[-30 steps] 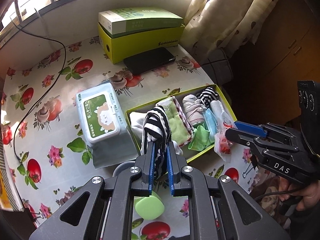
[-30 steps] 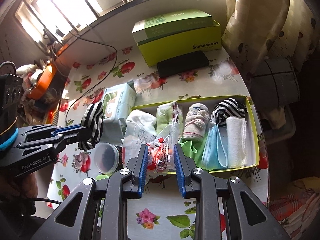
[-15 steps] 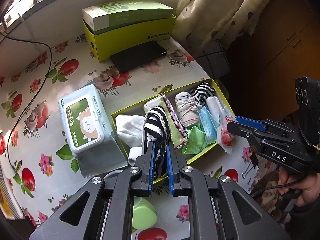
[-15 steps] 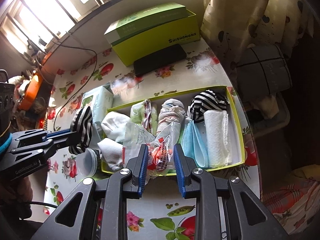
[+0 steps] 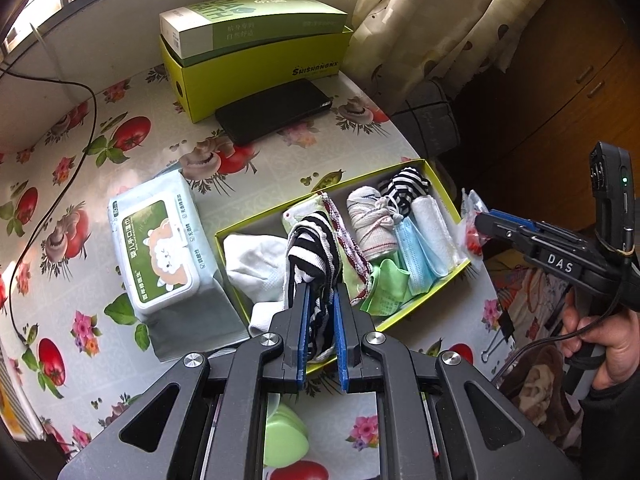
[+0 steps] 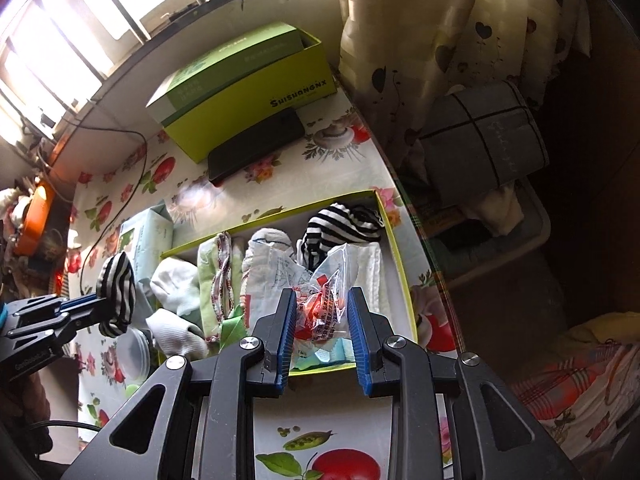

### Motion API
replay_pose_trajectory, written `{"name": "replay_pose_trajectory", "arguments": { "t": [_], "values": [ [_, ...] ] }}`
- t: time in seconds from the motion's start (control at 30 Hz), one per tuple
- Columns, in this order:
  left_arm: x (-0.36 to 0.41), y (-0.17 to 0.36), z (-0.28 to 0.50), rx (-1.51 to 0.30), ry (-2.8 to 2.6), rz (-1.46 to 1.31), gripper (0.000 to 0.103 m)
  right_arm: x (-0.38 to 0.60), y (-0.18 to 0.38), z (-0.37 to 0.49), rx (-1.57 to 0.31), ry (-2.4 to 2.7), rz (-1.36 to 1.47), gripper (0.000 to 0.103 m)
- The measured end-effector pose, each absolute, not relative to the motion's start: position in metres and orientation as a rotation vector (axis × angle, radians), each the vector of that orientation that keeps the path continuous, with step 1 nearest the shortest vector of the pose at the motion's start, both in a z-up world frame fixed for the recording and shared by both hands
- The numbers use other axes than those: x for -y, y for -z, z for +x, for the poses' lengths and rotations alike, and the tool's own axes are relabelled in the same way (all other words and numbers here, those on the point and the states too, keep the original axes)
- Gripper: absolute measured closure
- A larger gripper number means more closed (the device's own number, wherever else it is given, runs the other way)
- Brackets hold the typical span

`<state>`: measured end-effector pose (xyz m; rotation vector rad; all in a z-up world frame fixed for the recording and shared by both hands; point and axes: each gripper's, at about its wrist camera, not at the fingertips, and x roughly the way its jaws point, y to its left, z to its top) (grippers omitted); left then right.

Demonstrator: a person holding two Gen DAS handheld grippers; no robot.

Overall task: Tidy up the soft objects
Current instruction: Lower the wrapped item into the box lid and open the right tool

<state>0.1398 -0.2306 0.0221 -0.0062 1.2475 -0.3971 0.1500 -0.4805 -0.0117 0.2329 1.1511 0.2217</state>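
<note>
Glossy floral oilcloth covers the table [image 5: 280, 160]; the striped sock [image 5: 312, 248] is ribbed knit, the bag [image 6: 328, 292] crinkly clear plastic (red print) — the tray [image 6: 404, 280] matt cardboard, the phone [image 5: 276, 110] smooth black.

Tray [image 5: 442, 188] sits on table [image 5: 260, 184] near its right edge, holding socks [image 5: 256, 264], rolled cloths [image 5: 370, 224], masks [image 5: 416, 252] side by side. Wipes pack [image 5: 156, 248] just left of tray. Behind: phone [image 5: 276, 110], then box [image 5: 256, 68] with carton [image 5: 248, 24] on it. Cable [image 5: 72, 152] far left.
</note>
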Motion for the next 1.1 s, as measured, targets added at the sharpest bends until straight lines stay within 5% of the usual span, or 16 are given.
{"name": "replay_pose_trajectory", "arguments": {
  "t": [0.53,0.77,1.1],
  "values": [
    [0.231,-0.016,0.14,-1.268,0.388,-0.006,0.091,0.445,0.069,0.182,-1.24,-0.292,0.134,0.078],
    [0.232,-0.013,0.143,-1.278,0.393,-0.011,0.091,0.449,0.056,0.179,-1.209,-0.276,0.13,0.061],
    [0.241,-0.005,0.152,-1.294,0.41,-0.009,0.091,0.456,0.041,0.164,-1.178,-0.269,0.176,0.061]
  ]
}}
